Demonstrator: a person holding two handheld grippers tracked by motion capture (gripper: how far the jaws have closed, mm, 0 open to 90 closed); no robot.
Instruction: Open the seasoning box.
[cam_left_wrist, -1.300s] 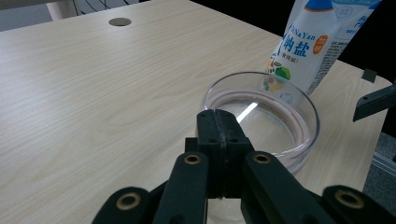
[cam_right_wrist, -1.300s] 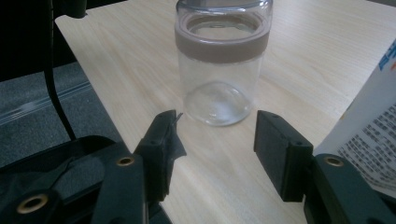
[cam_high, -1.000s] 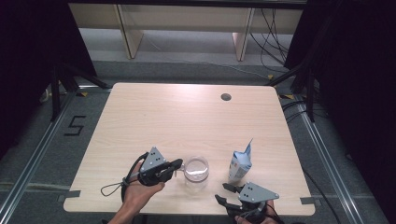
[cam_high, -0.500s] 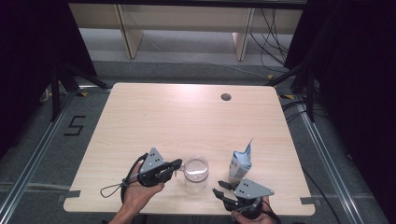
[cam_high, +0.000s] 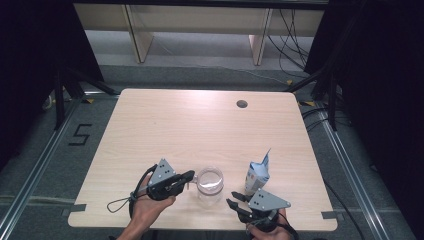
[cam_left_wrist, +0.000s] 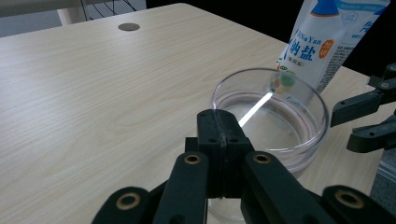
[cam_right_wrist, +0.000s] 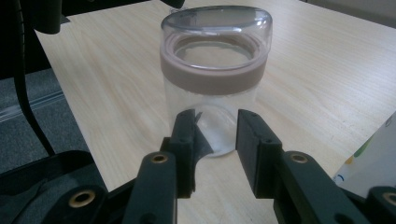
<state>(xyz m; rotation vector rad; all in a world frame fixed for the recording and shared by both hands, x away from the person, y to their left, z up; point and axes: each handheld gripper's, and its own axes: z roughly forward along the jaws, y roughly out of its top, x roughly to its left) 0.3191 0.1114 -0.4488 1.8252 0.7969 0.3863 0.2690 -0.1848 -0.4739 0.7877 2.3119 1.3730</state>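
A clear jar (cam_high: 210, 184) with a see-through lid and a pinkish-brown band (cam_right_wrist: 215, 70) stands near the table's front edge. My left gripper (cam_high: 191, 175) is shut, and its tips (cam_left_wrist: 218, 123) rest against the near rim of the lid (cam_left_wrist: 289, 140). From the front right, my right gripper (cam_high: 231, 198) is open and points at the jar. The lower half of the jar shows through the gap between its jaws (cam_right_wrist: 215, 119), a short way ahead of them. A white and blue salt bag (cam_high: 257, 176) stands upright just right of the jar.
The salt bag (cam_left_wrist: 322, 46) is close beside my right gripper (cam_left_wrist: 343, 126), and its edge (cam_right_wrist: 373, 158) shows at lower right. A round cable hole (cam_high: 242, 104) lies at the far side of the wooden table (cam_high: 165, 125). Dark floor drops off beyond the front edge.
My right gripper has moved forward from the table's front edge toward the jar. The left gripper, the jar and the salt bag have stayed put.
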